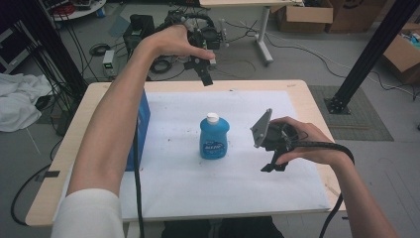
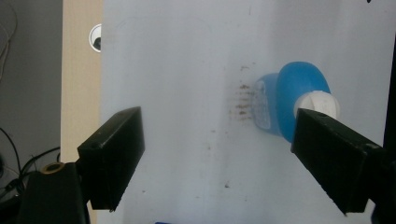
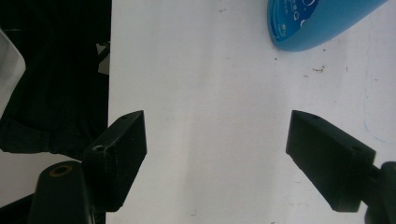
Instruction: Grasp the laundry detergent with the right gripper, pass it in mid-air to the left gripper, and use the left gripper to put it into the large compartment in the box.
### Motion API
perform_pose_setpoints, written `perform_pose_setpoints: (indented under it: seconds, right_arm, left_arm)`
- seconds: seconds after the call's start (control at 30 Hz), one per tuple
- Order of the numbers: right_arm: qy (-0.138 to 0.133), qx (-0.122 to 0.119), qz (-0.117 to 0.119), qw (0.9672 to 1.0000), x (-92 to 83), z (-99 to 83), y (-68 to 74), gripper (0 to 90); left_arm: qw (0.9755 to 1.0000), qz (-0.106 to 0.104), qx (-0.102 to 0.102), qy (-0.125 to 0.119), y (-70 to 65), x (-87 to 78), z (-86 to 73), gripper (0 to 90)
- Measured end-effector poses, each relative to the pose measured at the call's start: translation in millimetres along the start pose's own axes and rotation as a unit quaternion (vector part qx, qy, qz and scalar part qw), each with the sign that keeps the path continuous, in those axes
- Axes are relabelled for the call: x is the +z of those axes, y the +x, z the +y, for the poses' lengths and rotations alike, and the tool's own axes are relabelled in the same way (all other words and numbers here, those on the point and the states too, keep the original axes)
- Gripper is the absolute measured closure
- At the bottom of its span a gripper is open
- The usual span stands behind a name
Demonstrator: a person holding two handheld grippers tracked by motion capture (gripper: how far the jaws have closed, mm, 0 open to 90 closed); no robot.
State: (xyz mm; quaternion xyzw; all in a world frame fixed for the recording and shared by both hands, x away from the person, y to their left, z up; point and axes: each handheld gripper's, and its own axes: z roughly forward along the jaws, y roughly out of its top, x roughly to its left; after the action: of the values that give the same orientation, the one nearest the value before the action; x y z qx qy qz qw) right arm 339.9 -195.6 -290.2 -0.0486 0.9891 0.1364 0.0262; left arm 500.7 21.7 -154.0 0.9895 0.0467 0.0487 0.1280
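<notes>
Here, the blue bottle [image 1: 214,138] with its white cap [image 1: 212,118] stands upright mid-sheet on the white sheet [image 1: 198,188]. Just right of the bottle, the right gripper [image 1: 274,166] hovers, jaws wide apart with nothing between them. Left of the bottle, a blue box [image 1: 142,119] is mostly hidden by the forearm. Beyond the bottle, the left gripper [image 1: 206,79] hangs raised, jaws spread wide, empty. Bottle label print unreadable.
</notes>
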Motion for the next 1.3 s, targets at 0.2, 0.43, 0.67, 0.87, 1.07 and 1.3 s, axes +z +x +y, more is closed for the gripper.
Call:
perform_pose_setpoints:
  seconds: [0.2, 0.43, 0.67, 0.87, 1.07, 1.3]
  right_arm:
    - [-0.01, 0.002, 0.0, 1.0, 0.0, 0.8, -3.0, 20.3]
    - [-0.016, 0.011, -0.005, 0.9998, 0.8, 0.5, -9.0, 20.2]
    - [-0.026, 0.02, -0.012, 0.9994, -0.1, 2.8, -15.0, 20.0]
    - [-0.033, 0.031, -0.021, 0.9988, 0.4, 3.7, -22.5, 19.8]
    - [-0.05, 0.039, -0.026, 0.9976, 0.7, 4.8, -31.4, 19.0]
    - [-0.071, 0.055, -0.032, 0.9954, 5.5, 4.9, -41.5, 17.0]
  left_arm:
    - [1.0, 0.003, 0.003, 0.001, -2.4, -1.8, 0.6, 18.2]
    - [1.0, 0.006, 0.002, -0.003, -1.6, -4.3, -0.5, 18.1]
    - [0.9999, 0.008, 0.001, -0.006, -1.7, -4.4, -3.8, 18.1]
    - [0.9999, 0.008, 0.0, -0.009, -1.1, -4.9, -4.3, 18.1]
    - [0.9999, 0.01, 0.002, -0.007, -1.6, -3.9, -3.3, 18.1]
    - [0.9999, 0.009, 0.003, -0.009, -3.2, -3.2, -3.4, 18.1]
